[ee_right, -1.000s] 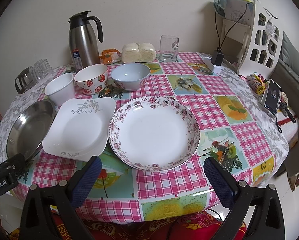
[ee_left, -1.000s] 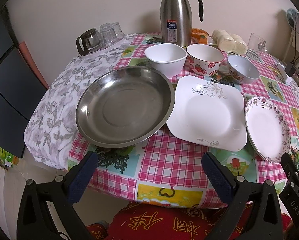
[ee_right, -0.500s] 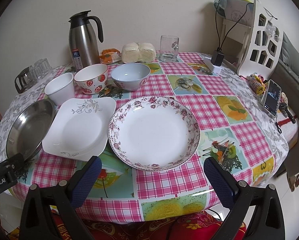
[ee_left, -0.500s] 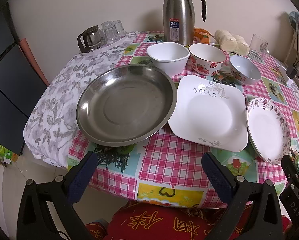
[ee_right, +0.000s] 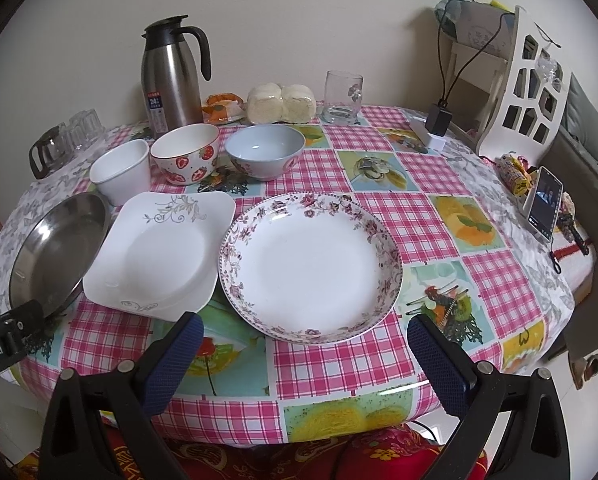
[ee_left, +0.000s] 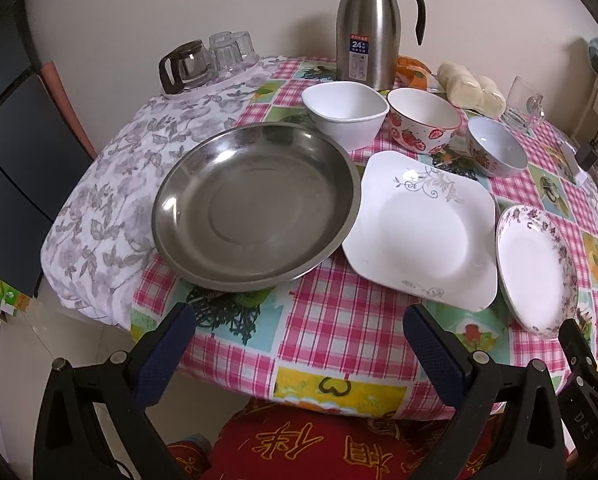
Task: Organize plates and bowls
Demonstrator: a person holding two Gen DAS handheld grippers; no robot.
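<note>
While jaws gape, floral plate [ee_right: 311, 264] just ahead, untouched

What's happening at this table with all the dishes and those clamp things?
A person holds a two-finger gripper in each hand to tidy plates and bowls. Nothing is picked up yet: the left gripper and the right gripper are both open, at the near edge of the table. In front lie a steel pan, a square plate and a flowered plate, with three bowls behind.
</note>
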